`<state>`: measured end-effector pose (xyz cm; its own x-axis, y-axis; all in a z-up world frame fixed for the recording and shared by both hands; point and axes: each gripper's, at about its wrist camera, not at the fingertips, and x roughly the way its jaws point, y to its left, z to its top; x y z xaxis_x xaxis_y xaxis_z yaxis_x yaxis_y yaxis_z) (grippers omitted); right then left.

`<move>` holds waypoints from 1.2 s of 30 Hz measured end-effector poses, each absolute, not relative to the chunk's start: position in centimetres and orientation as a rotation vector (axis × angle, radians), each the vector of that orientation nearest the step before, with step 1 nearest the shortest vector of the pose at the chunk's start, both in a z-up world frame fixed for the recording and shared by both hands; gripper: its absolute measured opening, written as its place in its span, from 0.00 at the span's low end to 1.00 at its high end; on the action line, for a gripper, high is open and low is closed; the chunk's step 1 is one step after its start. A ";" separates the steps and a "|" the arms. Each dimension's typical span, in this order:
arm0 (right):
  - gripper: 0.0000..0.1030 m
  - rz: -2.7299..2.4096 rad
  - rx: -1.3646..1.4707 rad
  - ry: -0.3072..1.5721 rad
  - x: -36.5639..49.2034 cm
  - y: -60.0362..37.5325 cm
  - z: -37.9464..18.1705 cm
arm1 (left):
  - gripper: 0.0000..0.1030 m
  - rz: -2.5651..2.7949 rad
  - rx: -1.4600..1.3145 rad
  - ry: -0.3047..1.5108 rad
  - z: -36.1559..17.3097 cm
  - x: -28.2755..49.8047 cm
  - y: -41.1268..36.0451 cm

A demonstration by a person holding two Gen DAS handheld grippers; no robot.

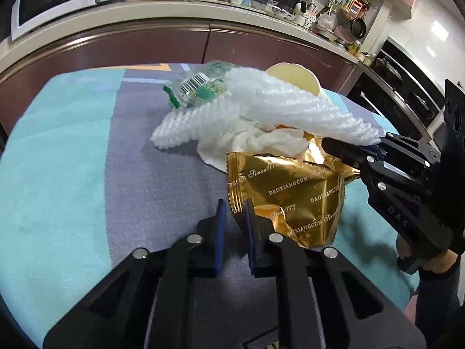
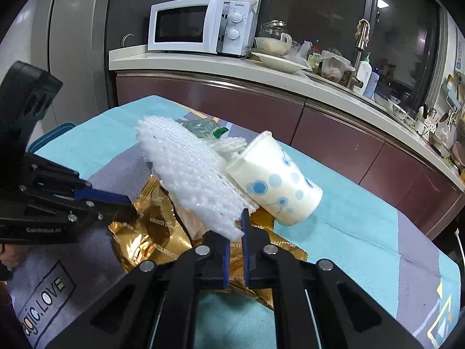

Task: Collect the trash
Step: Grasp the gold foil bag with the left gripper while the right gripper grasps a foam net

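On the teal and grey table cloth [image 1: 72,160] lies a heap of trash. A gold foil wrapper [image 1: 293,195] is at the front, and my left gripper [image 1: 234,208] is shut on its serrated edge. In the right wrist view the left gripper [image 2: 129,205] comes in from the left onto the gold foil wrapper [image 2: 151,226]. My right gripper [image 2: 237,234] is shut on the near end of a white foam net [image 2: 191,180]. In the left wrist view the right gripper [image 1: 334,147] holds the foam net [image 1: 276,107] by its right end. Crumpled white paper [image 1: 255,142] sits under the net.
A paper cup [image 2: 279,186] with blue dots lies on its side behind the net. A clear green-printed plastic wrapper [image 1: 200,87] is at the far side of the heap. Beyond the table runs a counter [image 2: 203,64] with a microwave [image 2: 200,24], dishes and bottles. An oven [image 1: 407,99] stands at right.
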<state>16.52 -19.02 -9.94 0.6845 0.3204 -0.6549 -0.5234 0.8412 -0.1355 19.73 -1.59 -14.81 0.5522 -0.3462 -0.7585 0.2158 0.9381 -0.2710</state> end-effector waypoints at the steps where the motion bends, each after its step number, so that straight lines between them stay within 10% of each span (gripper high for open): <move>1: 0.05 0.482 -0.323 0.666 16.5 -19.1 -9.9 | 0.07 -0.331 -0.153 0.926 -14.9 19.7 -1.6; 8: 0.04 0.484 -0.290 0.649 16.1 -20.0 -9.1 | 0.07 -0.341 -0.118 0.925 -14.4 19.4 -2.1; 11: 0.04 0.488 -0.276 0.645 15.7 -20.4 -8.9 | 0.77 -0.327 -0.148 0.942 -14.4 19.7 -1.7; 16: 0.03 0.499 -0.264 0.640 15.1 -20.8 -8.6 | 0.83 -0.390 -0.197 0.973 -14.7 20.3 -2.3; 17: 0.03 0.498 -0.265 0.634 14.9 -20.8 -8.5 | 0.82 -0.393 -0.188 0.972 -14.8 20.4 -2.6; 21: 0.03 0.500 -0.258 0.621 14.5 -21.1 -8.1 | 0.08 -0.419 -0.167 0.996 -14.9 21.2 -3.7; 36: 0.03 0.503 -0.232 0.583 13.4 -21.6 -6.9 | 0.01 -0.464 -0.178 0.897 -13.0 18.1 -3.3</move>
<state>13.35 -21.61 -6.92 0.7190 0.3869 -0.5773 -0.5149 0.8545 -0.0687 18.07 -3.29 -13.02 0.5328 -0.4600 -0.7103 0.3140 0.8869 -0.3389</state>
